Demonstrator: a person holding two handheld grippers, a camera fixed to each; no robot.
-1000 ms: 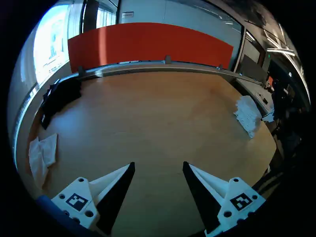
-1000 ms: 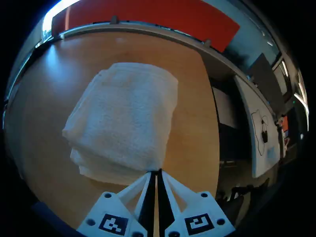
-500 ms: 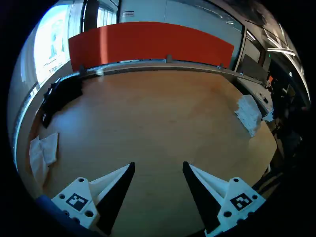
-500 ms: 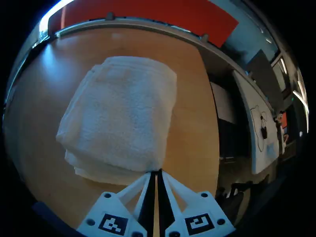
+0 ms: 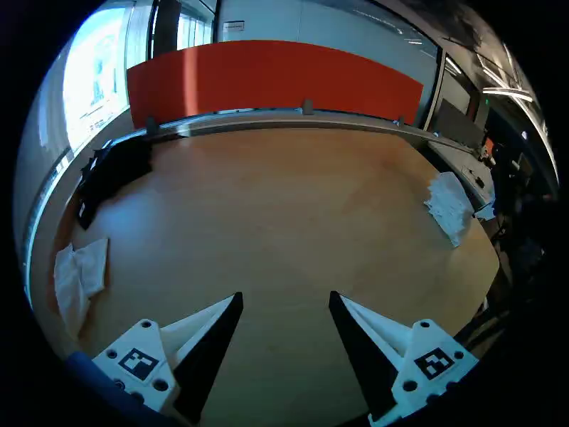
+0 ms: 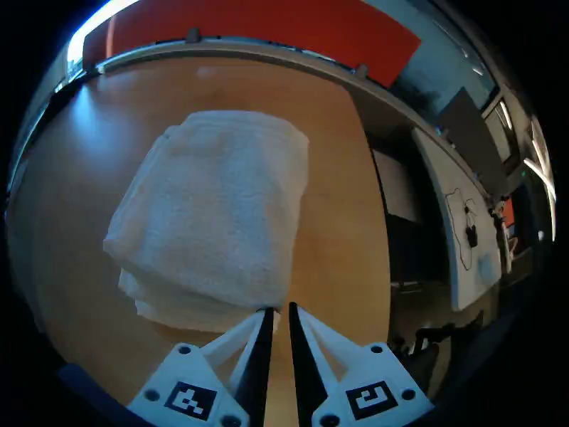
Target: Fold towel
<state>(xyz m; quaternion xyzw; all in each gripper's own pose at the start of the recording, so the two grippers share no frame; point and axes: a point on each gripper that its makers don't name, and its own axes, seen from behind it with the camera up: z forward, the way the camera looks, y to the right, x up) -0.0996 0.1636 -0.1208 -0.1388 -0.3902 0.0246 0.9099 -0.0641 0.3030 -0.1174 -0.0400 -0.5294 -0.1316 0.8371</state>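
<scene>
The right gripper (image 6: 279,310) is parted by only a narrow slit and grips nothing. Its tips sit at the near corner of the folded white towel (image 6: 213,213), which lies flat on the table (image 6: 334,213) and fills the centre left of the right gripper view.

The left gripper (image 5: 284,295) is spread wide and empty above bare tabletop. Beyond it, a white cloth (image 5: 78,281) lies at the lower left and a black cloth (image 5: 110,174) at the upper left. A red panel (image 5: 277,75) runs along the table's far edge.
</scene>
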